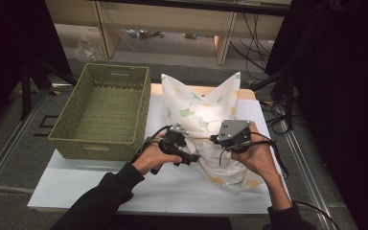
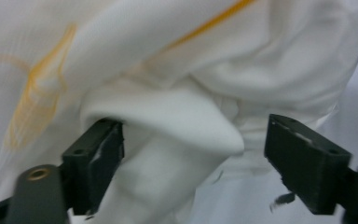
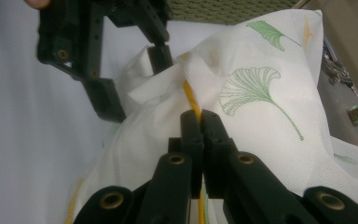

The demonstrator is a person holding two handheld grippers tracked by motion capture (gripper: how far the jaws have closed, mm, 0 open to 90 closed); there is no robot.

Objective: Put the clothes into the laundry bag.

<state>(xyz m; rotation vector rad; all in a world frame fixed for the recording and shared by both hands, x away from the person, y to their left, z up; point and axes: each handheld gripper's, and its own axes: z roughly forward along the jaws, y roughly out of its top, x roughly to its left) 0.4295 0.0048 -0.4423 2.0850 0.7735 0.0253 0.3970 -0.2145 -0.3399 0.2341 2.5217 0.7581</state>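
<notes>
Pillow (image 1: pixel 206 124) in a white case with green and yellow ginkgo-leaf print sits on the white table (image 1: pixel 76 187), right of centre, two corners sticking up at the far end, near end bunched between the two claws. Right claw (image 3: pixel 199 122) jaws are pressed together on the case fabric, pinching right along an orange-yellow piping line (image 3: pixel 191 100); in the high view that claw (image 1: pixel 220 139) is at the pillow's near right, grey three-cornered plate (image 1: pixel 233 130) on top, the person's right hand (image 1: pixel 258 155) wrapped around it. Left claw (image 2: pixel 193 161) is spread wide, jaws well apart, with a fold of plain white inner pillow (image 2: pixel 177 126) sitting between them; left jaw looks to touch the fabric, right jaw stands clear of it. The same orange-yellow line runs across the case above that fold in the left gripper view. High view puts the left claw (image 1: pixel 191 155) at the pillow's near left edge, held by the left hand (image 1: pixel 151 155), dark sleeve (image 1: pixel 100 201) coming in from the bottom. The right gripper view also shows the left claw farther off, up top left, one jaw tip against a white fabric fold. Green woven basket (image 1: pixel 103 112) sits just left of the pillow on the table, near side close to the left hand. Black cable (image 1: pixel 275 148) trails off the right claw. Floor beyond the table has shelf legs and loose cables (image 1: pixel 249 43).
</notes>
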